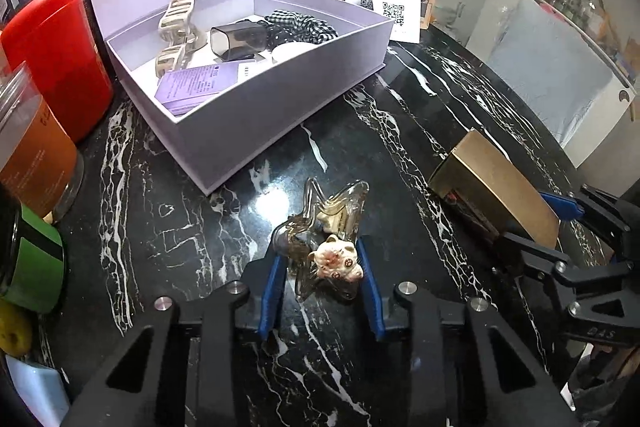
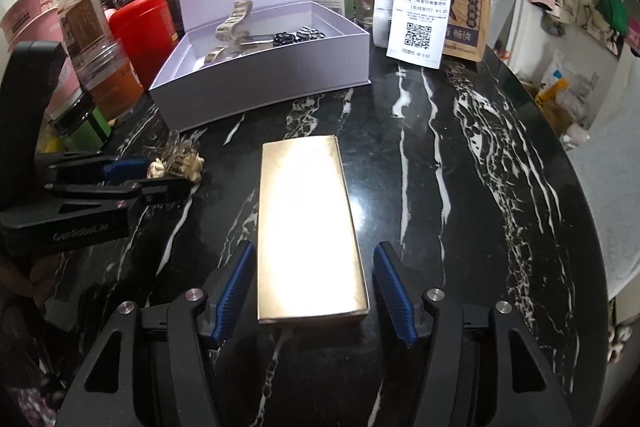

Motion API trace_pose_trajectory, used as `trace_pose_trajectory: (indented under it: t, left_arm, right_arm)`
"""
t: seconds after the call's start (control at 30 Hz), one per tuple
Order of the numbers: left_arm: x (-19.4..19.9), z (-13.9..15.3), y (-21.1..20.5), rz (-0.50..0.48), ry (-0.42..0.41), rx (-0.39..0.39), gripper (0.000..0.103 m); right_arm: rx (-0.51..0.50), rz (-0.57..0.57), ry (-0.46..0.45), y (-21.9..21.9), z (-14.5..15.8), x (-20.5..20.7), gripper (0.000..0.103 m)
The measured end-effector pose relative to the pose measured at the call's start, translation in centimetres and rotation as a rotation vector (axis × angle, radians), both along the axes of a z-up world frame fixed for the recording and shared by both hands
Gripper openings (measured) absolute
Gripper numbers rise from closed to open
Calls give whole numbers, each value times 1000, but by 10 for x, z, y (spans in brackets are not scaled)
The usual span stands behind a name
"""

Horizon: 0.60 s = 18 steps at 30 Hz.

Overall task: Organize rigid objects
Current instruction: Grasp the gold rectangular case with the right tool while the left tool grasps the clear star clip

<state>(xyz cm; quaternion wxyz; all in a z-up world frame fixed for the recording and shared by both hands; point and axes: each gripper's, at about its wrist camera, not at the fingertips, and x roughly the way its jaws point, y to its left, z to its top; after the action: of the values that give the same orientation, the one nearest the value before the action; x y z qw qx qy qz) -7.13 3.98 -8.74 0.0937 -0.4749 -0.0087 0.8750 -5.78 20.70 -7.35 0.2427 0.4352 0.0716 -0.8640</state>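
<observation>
Gold box (image 2: 310,231) lies flat mid-frame on the marble table (image 2: 460,187), long axis running away between the right gripper's (image 2: 312,287) spread pads, neither touching; left gripper (image 1: 322,267) is clamped on the star clip (image 1: 320,227), lavender box (image 1: 248,115) beyond.

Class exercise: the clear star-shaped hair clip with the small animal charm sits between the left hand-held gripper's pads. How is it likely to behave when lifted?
The star-shaped hair clip looks like hard, glossy plastic, so probably stiff but slippery against the pads. Its thin points may be brittle if squeezed hard. The left hand-held gripper holds it near the animal charm, at one end, so it might pivot.
</observation>
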Motion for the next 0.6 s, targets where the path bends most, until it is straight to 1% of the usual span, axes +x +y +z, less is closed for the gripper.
trace_pose_trajectory:
  t: [0.17, 0.37, 0.4, 0.43, 0.47, 0.6]
  left_arm:
    - [2, 1, 0, -4, -3, 0, 35]
    - [5, 1, -2, -2, -5, 12, 35]
    - [6, 1, -2, -1, -6, 14, 35]
    - [6, 1, -3, 0, -6, 17, 35]
    - [6, 1, -3, 2, -7, 19, 35]
    - [7, 3, -2, -1, -6, 7, 35]
  right_arm:
    - [-9, -7, -11, -4, -3, -6, 61]
    - [17, -16, -3, -9, -8, -9, 61]
    - [23, -20, 0, -9, -9, -9, 59]
    - [29, -20, 11, -10, -9, -9, 49]
    - [27, -13, 13, -11, -8, -9, 46]
    - [42, -3, 15, -12, -6, -7, 44]
